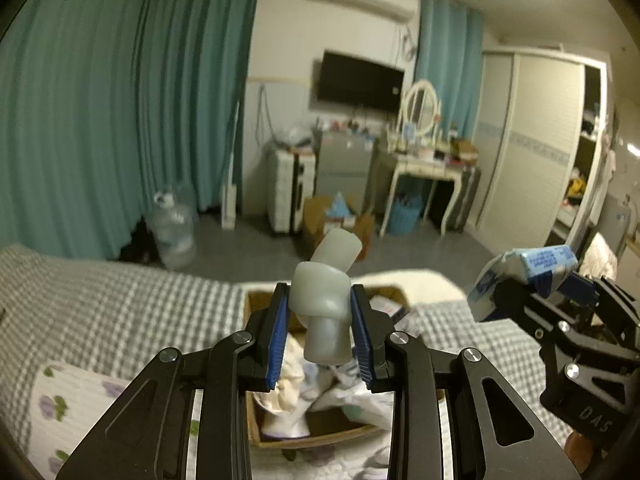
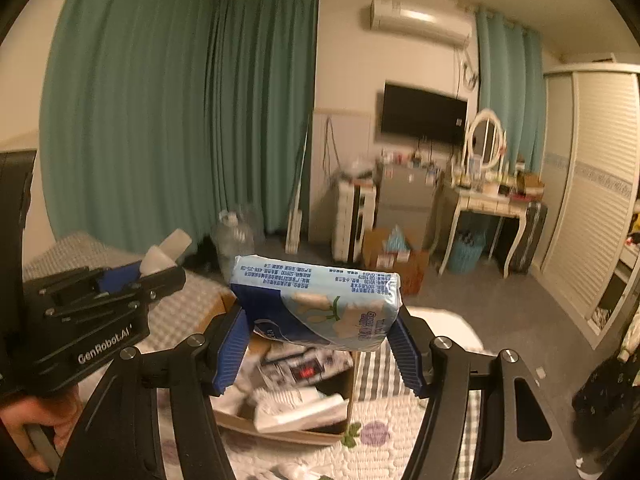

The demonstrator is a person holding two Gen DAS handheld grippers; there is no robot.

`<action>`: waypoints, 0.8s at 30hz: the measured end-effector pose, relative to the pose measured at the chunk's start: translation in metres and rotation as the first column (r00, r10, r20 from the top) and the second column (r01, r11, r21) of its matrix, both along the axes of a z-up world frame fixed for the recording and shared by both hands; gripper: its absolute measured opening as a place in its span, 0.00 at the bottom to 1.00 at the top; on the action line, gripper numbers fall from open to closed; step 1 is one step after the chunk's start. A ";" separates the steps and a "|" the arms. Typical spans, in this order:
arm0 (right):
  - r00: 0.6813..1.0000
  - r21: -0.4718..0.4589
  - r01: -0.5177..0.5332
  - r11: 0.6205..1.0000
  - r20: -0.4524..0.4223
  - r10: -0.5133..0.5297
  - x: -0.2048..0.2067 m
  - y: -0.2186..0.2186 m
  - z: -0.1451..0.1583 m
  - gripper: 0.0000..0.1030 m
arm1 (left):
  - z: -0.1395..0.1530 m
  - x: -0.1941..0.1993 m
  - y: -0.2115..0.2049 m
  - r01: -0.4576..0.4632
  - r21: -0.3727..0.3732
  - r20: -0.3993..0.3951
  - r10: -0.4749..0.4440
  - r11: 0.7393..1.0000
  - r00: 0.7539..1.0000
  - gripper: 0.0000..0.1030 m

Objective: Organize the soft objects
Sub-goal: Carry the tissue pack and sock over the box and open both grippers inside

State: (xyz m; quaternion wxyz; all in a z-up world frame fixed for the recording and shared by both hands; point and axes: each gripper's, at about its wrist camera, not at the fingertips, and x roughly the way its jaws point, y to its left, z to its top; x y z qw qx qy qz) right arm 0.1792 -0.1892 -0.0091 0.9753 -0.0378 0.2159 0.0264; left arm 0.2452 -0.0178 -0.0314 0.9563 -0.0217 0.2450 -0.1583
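Note:
My left gripper [image 1: 320, 340] is shut on a pale grey soft rubbery piece [image 1: 322, 300] made of stubby cylinders, held above an open cardboard box [image 1: 256, 304] on the bed. My right gripper [image 2: 320, 340] is shut on a blue and white tissue pack [image 2: 320, 304], held above the same box [image 2: 280, 432]. The box holds crumpled cloth and white packets [image 1: 340, 392]. The right gripper with its pack [image 1: 524, 276] shows at the right of the left wrist view. The left gripper with its grey piece [image 2: 160, 256] shows at the left of the right wrist view.
The box rests on a bed with a grey checked cover [image 1: 120, 300] and a flowered quilt [image 2: 372, 436]. Beyond the bed are a water jug [image 1: 172, 232], a white suitcase [image 1: 286, 192], a floor box [image 1: 324, 216], a dressing table [image 1: 424, 168] and a wardrobe [image 1: 532, 140].

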 end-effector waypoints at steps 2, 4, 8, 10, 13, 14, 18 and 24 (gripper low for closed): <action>0.999 -0.002 0.003 1.000 -0.051 -0.003 0.018 -0.005 -0.025 0.61 | -0.017 0.016 -0.006 0.008 0.010 -0.051 -0.007 1.000 0.999 0.28; 0.996 0.002 0.003 1.000 -0.087 -0.003 0.033 -0.008 -0.044 0.61 | -0.031 0.029 -0.012 0.009 0.023 -0.086 -0.007 1.000 0.996 0.28; 0.985 0.009 -0.005 1.000 -0.173 0.006 0.063 -0.013 -0.084 0.61 | -0.060 0.048 -0.018 0.003 0.047 -0.157 0.004 0.999 0.988 0.28; 0.979 0.004 -0.014 1.000 -0.202 0.014 0.070 -0.013 -0.099 0.61 | -0.070 0.058 -0.022 0.007 0.048 -0.192 0.002 0.999 0.981 0.28; 0.970 -0.004 -0.032 0.999 -0.242 0.030 0.080 -0.011 -0.120 0.61 | -0.082 0.065 -0.027 0.012 0.069 -0.223 0.004 0.998 0.975 0.29; 0.965 -0.007 -0.040 0.999 -0.261 0.037 0.083 -0.009 -0.129 0.61 | -0.086 0.066 -0.028 0.010 0.078 -0.233 0.009 0.997 0.972 0.29; 0.952 -0.042 -0.052 0.998 -0.303 0.037 0.091 -0.004 -0.150 0.62 | -0.101 0.071 -0.030 0.000 0.085 -0.291 0.025 0.996 0.956 0.32; 0.946 -0.052 -0.036 0.998 -0.324 0.017 0.094 -0.007 -0.161 0.70 | -0.096 0.067 -0.035 -0.008 0.122 -0.286 0.043 0.993 0.957 0.35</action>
